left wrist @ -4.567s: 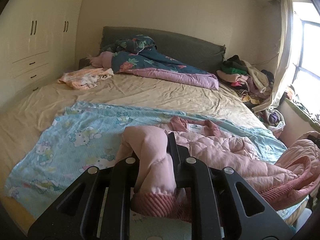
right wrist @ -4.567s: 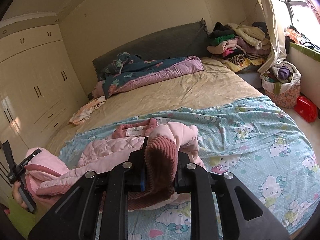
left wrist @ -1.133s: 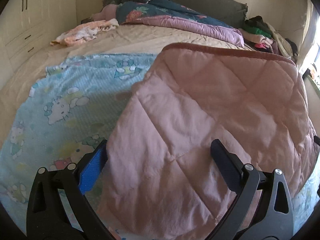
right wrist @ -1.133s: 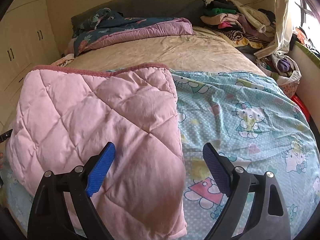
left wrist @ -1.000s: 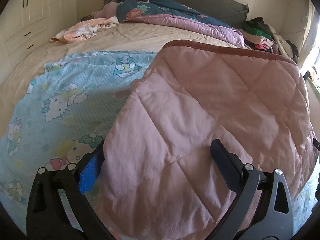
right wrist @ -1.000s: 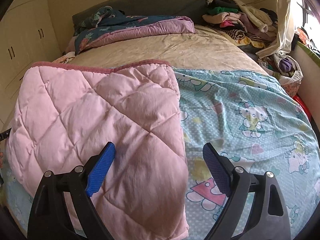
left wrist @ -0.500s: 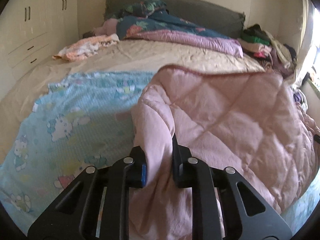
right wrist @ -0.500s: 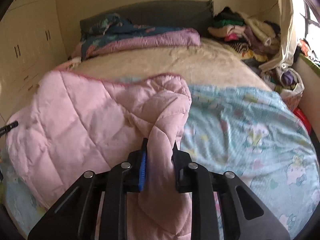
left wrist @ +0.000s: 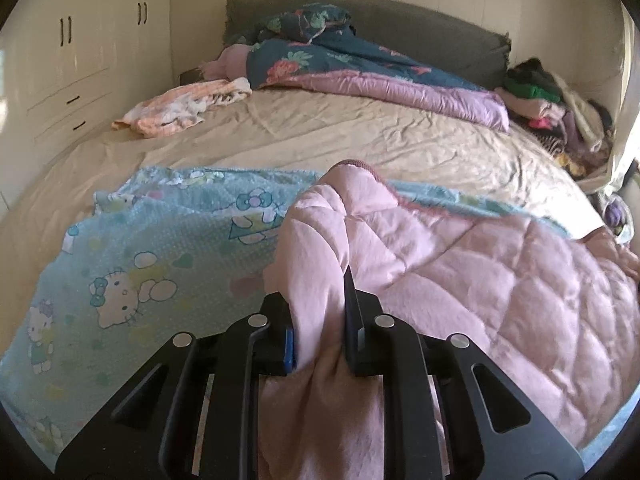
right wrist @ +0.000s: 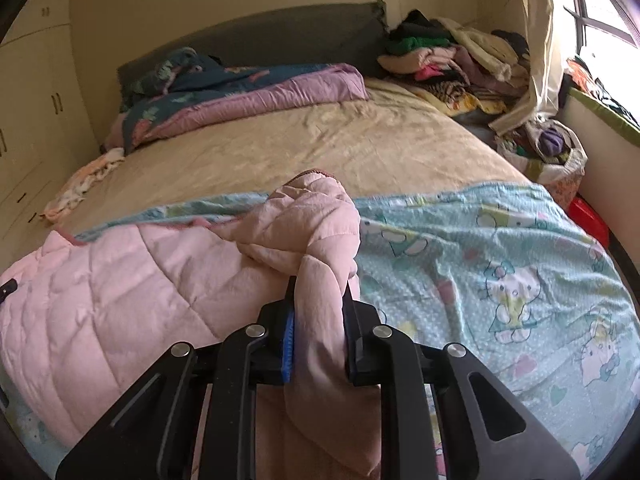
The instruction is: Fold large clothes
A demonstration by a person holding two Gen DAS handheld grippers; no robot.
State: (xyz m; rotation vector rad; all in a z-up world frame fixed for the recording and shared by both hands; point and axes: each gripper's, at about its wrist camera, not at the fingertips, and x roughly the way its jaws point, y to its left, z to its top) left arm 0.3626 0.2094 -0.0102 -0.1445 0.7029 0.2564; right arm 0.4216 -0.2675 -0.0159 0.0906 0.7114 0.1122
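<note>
- Both grippers grasp the pink quilted jacket (left wrist: 460,280): the left gripper (left wrist: 318,320) has its fingers clenched on a bunched fold.
- Likewise the right gripper (right wrist: 318,320), fabric rising between its fingers.
- Beyond the fingers, the jacket drapes over a blue cartoon sheet (left wrist: 160,248) on the bed (left wrist: 360,140).

A home bedroom: a bed (left wrist: 360,140) with a headboard (left wrist: 420,36), built-in wardrobes (left wrist: 80,40).

The left tongs (left wrist: 318,320) pinch a bunched fold of the pink quilted coat (left wrist: 460,280).
</note>
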